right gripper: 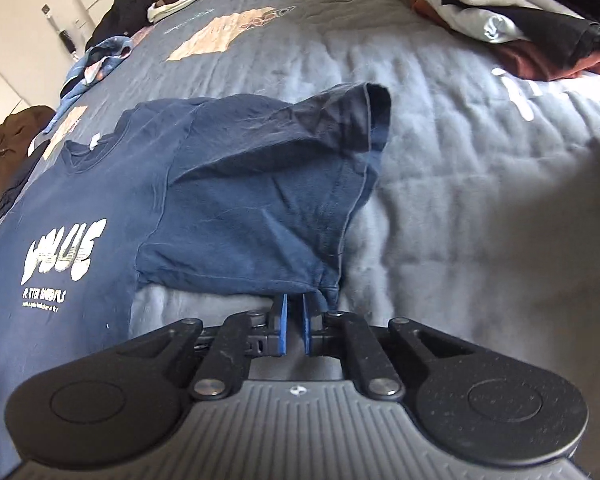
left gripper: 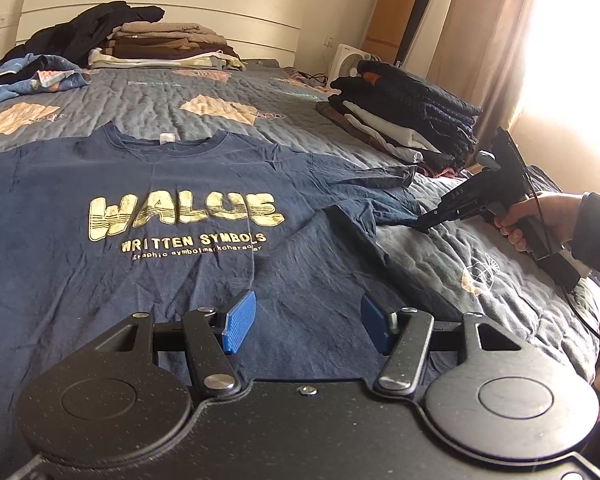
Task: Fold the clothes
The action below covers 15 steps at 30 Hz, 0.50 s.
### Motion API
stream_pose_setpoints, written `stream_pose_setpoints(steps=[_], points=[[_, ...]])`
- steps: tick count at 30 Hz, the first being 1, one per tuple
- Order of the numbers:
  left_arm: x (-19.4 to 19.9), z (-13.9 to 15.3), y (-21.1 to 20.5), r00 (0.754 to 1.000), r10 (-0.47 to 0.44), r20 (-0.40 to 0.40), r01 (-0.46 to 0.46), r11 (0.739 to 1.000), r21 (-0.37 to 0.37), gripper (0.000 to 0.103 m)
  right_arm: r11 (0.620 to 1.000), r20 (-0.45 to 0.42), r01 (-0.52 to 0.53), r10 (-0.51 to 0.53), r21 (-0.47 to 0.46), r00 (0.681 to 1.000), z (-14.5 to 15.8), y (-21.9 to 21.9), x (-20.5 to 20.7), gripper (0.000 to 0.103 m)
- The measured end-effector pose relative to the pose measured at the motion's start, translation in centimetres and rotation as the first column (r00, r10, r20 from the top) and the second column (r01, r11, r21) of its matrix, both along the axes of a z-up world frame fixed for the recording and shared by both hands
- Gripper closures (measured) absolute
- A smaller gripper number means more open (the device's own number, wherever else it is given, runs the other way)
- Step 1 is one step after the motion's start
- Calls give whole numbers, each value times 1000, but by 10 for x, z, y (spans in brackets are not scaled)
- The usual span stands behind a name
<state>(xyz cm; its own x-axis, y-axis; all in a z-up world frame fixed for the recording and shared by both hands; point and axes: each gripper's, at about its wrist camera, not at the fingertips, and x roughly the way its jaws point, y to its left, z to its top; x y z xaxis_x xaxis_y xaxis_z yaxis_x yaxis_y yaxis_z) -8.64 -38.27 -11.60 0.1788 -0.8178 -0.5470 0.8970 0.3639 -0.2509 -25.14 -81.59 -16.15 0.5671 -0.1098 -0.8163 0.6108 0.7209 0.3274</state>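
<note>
A navy T-shirt (left gripper: 172, 280) with a yellow "WALUE" print lies face up on the quilted bed, collar toward the headboard. My left gripper (left gripper: 307, 322) hovers open just above the shirt's lower front, with nothing between its blue pads. Held by a hand at the right, my right gripper (left gripper: 422, 224) is shut on the hem of the shirt's right sleeve (left gripper: 380, 204). In the right wrist view the sleeve (right gripper: 252, 200) stretches out from the gripper (right gripper: 295, 300), its far cuff corner curled up. The shirt body (right gripper: 80, 184) lies to the left.
Folded clothes are stacked by the headboard (left gripper: 168, 46) and at the bed's right side (left gripper: 412, 120). Loose dark garments (left gripper: 80, 32) and a blue patterned one (left gripper: 40, 76) lie at the back left. A white fan (left gripper: 350, 60) stands beyond. Bare quilt (right gripper: 480, 220) spreads right of the sleeve.
</note>
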Motion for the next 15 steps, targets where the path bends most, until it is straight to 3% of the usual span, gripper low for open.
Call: stream_pose_setpoints(steps=[2,7,10,15], points=[[0,2,1,1000,4,2,-4,1000,-6,45,1000,4,23,-23,-14,1000,6,5,1,92],[-3,5,4,1000,0,7,1,1000,-17,45,997,75,36,-41,72,996,2,27,18,91],[-5,7,5,1000,-7,12,7,1000,-24,45,991,116,41,-56,124,992,0,41,29,82],[-5,10,6,1000,-8,6,8,999,-37,45,979,174,39,-75,199,982,-6,62,47,80]])
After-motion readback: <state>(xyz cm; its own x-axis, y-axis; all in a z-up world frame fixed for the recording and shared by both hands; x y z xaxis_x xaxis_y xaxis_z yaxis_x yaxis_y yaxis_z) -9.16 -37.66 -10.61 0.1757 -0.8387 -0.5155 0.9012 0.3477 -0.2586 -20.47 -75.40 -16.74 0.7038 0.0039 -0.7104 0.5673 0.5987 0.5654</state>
